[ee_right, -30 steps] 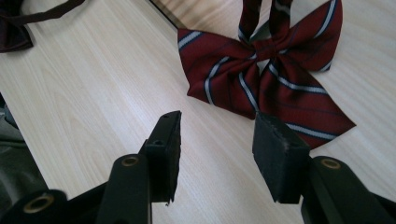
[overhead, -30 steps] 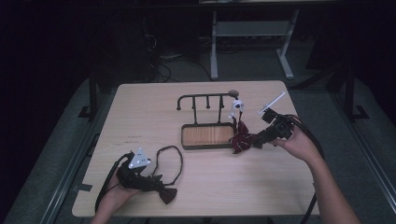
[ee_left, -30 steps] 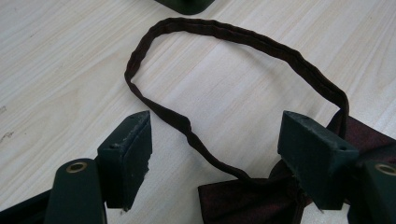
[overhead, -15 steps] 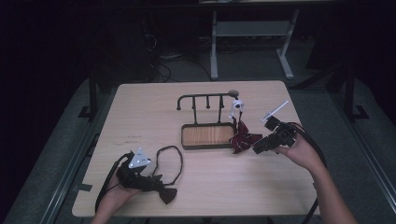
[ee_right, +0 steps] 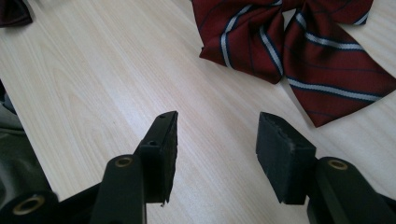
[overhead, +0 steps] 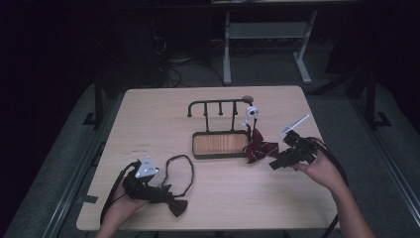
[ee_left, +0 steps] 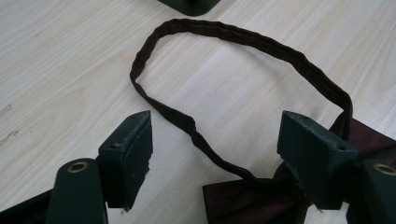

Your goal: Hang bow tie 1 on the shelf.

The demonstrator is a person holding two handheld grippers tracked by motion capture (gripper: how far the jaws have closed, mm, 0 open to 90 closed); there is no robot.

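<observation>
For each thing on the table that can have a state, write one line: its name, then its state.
Striped bow tie: flat on the table beside the rack, free of the jaws.
Dark bow tie: on the table, strap spread in an open loop.
Rack: upright; a white strap hangs at its right end.
Left gripper: open over the strap.
Right gripper: open, empty, jaws just widening.

Striped bow tie [overhead: 259,150] right of rack [overhead: 221,144] — touching it.
</observation>
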